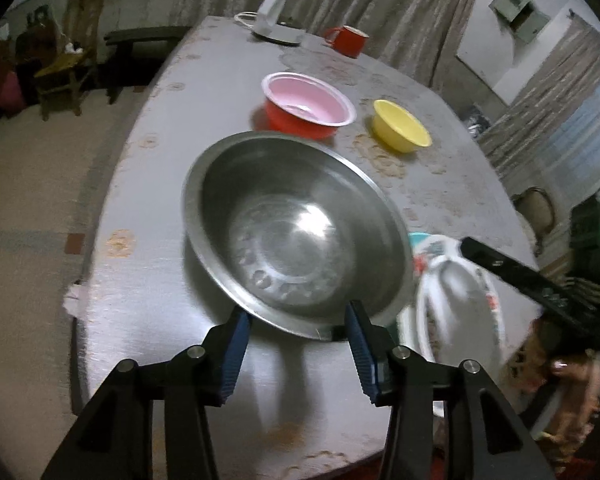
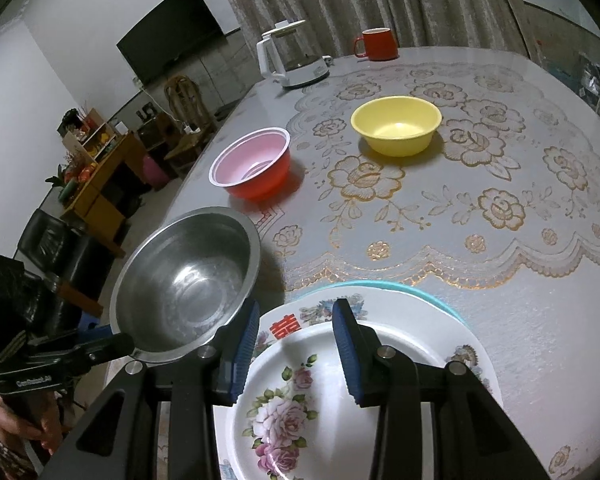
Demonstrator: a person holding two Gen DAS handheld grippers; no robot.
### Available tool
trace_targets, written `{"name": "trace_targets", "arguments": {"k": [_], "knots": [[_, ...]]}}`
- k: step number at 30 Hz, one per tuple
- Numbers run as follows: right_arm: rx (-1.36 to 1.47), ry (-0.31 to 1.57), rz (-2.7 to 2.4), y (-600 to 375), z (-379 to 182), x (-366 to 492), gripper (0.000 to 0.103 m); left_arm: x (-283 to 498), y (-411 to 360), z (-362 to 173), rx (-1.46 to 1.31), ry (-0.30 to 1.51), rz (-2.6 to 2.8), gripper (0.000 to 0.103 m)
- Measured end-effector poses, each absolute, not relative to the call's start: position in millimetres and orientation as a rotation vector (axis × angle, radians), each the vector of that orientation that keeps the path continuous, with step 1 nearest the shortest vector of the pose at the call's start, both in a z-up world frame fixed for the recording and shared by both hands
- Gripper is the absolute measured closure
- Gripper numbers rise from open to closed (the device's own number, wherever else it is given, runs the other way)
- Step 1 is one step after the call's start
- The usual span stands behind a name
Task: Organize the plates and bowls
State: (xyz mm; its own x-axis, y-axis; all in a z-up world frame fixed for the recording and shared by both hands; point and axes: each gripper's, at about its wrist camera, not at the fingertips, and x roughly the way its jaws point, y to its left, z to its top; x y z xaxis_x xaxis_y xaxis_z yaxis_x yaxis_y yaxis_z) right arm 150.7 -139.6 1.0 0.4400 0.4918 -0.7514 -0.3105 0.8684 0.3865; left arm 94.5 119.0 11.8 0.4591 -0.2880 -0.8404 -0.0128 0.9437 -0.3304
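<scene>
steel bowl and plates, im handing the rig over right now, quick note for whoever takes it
Left gripper: open, jaws either side of the steel bowl near rim; grip unclear.
Right gripper: open, empty, over the stacked plates.
Done: plates stacked, rose plate on top.
Left: red bowl and yellow bowl sit apart farther back on the table; bowls not yet gathered.

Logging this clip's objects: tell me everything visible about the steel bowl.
The steel bowl is round, shiny metal with a wide flat rim, a dull scuffed base and nothing inside. It sits tilted near the table edge, left of the stacked floral plates. The left gripper has open fingers either side of its near rim; actual contact is unclear.
</scene>
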Motion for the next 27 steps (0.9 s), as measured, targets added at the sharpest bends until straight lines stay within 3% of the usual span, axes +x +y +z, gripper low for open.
{"name": "trace_targets", "arguments": {"k": [5, 8, 19, 27], "knots": [[0.208, 0.996, 0.514, -138.6, 1.2, 148.2, 0.065, 89.7, 131.4, 0.9, -0.344, 1.103, -0.158, 0.055], [0.211, 0.995, 0.506, -141.6, 1.8, 148.7, 0.065, 83.1, 134.3, 6.1, -0.352, 1.087, -0.159, 0.045], [0.197, 1.001, 0.488, -155.8, 1.6, 159.3, 0.065, 94.7, 116.1, 38.3, -0.409, 1.057, -0.255, 0.029], [0.148, 1.010, 0.393, -185.1, 1.8, 190.7, 0.065, 140.4, 61.2, 61.5, -0.399, 1.062, -0.394, 0.026]]}}
